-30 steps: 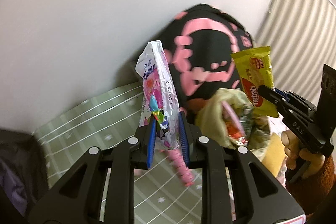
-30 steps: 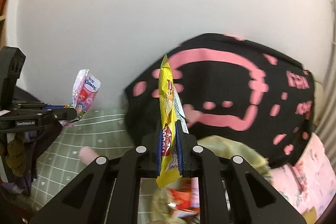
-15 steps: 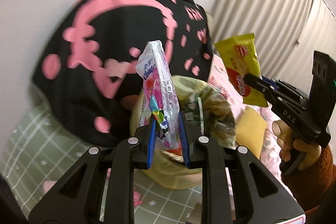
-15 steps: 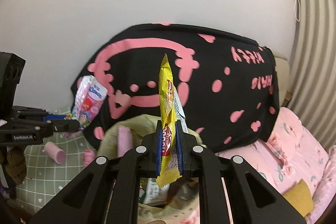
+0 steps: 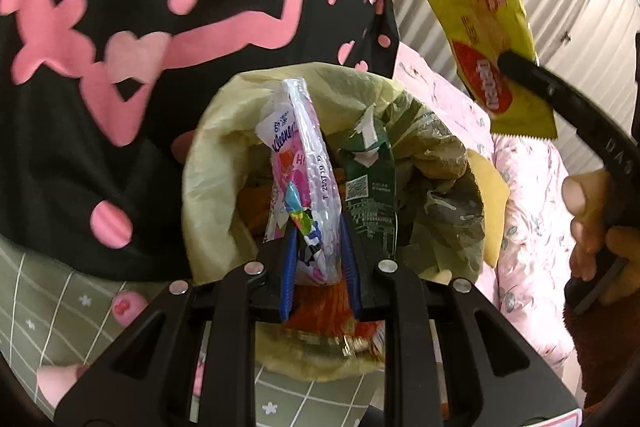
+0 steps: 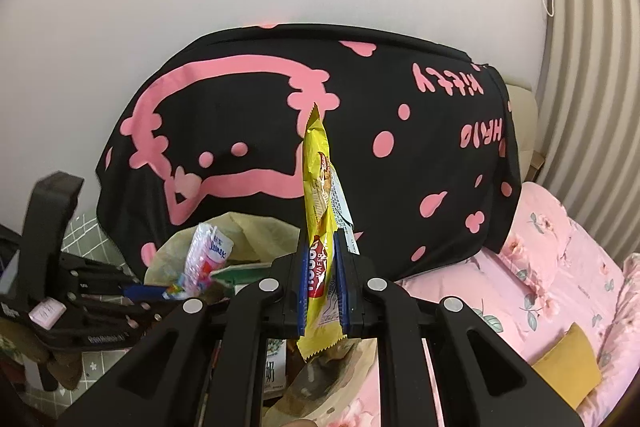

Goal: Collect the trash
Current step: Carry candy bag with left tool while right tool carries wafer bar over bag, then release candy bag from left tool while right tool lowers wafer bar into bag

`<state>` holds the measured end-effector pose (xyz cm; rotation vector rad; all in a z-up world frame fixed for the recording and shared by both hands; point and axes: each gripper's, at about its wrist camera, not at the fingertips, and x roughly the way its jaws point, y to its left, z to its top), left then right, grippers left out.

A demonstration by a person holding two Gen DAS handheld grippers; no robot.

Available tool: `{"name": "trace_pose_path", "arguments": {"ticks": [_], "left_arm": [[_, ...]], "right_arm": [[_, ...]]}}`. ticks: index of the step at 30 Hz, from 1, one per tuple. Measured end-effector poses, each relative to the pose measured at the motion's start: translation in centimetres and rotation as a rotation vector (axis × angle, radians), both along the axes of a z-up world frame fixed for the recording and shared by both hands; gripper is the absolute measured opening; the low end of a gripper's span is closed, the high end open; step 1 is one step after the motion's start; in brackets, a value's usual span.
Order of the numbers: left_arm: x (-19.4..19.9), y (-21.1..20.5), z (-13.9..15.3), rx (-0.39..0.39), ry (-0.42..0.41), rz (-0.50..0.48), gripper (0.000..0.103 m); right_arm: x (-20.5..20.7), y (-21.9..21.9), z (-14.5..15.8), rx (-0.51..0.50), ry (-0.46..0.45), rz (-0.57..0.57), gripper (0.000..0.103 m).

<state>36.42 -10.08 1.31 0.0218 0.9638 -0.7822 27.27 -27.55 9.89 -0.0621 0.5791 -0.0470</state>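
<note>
The left gripper [image 5: 318, 259], clamped on a pink tissue packet [image 5: 298, 183], has swung from the green checked sheet [image 5: 48, 311] to directly above the open yellow trash bag [image 5: 212, 163], already holding a green carton [image 5: 370, 183] and other wrappers. Right of the bag, the right gripper [image 6: 322, 291] pinches a yellow wafer wrapper [image 6: 318, 195], now near the bag's rim. Both pieces look ready to drop, the packet probably first.
</note>
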Motion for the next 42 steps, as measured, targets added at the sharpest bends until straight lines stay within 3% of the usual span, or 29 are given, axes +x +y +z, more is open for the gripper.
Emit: {"name": "trace_pose_path", "arguments": {"ticks": [4,7,14,21,28,35,42], "left_arm": [[0.2,-1.0,-0.1,0.012,-0.019,-0.026,0.02],[0.0,-0.7,0.4,-0.024,-0.014,-0.041,0.041],[-1.1,1.1,2.6,-0.05,-0.044,-0.021,0.05],[-1.6,3.6,4.6,-0.093,-0.091,0.003,0.052],[-1.6,8.6,5.0,-0.129,-0.12,0.109,0.052],[-0.1,12.9,3.1,-0.123,-0.054,0.244,0.052],[-0.3,14.4,2.2,-0.108,-0.04,0.284,0.052]], "right_arm": [[0.4,-0.5,0.1,0.003,-0.002,-0.015,0.012],[0.8,-0.8,0.0,-0.003,0.006,-0.024,0.012],[1.5,-0.4,-0.2,-0.001,0.037,-0.033,0.012],[1.5,3.0,0.5,-0.021,0.031,0.007,0.012],[0.7,4.8,1.0,-0.014,0.014,0.005,0.012],[1.1,6.8,-1.1,0.06,0.065,0.056,0.012],[2.3,9.6,-4.3,0.1,0.159,0.152,0.012]]}}
